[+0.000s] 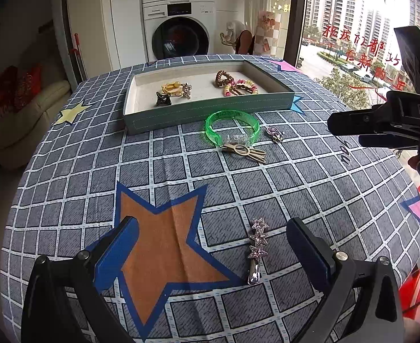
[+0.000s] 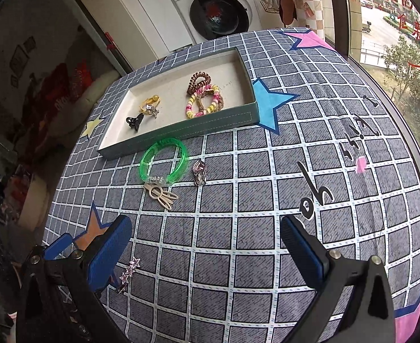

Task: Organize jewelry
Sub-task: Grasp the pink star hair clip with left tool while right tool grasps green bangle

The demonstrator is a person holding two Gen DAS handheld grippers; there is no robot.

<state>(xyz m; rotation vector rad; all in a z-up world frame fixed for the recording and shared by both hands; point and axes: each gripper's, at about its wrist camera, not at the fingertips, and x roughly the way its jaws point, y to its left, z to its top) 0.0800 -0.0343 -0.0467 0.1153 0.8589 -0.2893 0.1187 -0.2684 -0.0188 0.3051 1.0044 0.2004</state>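
A grey-green tray [image 1: 210,108] [image 2: 181,131] holds coil hair ties [image 1: 238,85] [image 2: 202,97], a yellow tie [image 1: 171,87] and a black claw clip [image 1: 163,99] [image 2: 134,122]. In front of it lie a green bangle [image 1: 232,127] [image 2: 164,160], a beige hairpin [image 1: 245,151] [image 2: 161,194] and a small silver clip [image 1: 275,133] [image 2: 199,173]. A glittery star hair clip [image 1: 257,248] [image 2: 128,273] lies between the open fingers of my left gripper [image 1: 212,251], nearer the right finger. My right gripper [image 2: 207,248] hovers open over bare cloth; in the left wrist view only its body shows, at the right edge.
The table wears a grey checked cloth with an orange star [image 1: 164,228], a blue star [image 2: 270,105] and a pink star [image 2: 307,40]. A washing machine [image 1: 178,34] stands behind the table, a sofa [image 1: 24,114] to the left, a window [image 1: 352,28] to the right.
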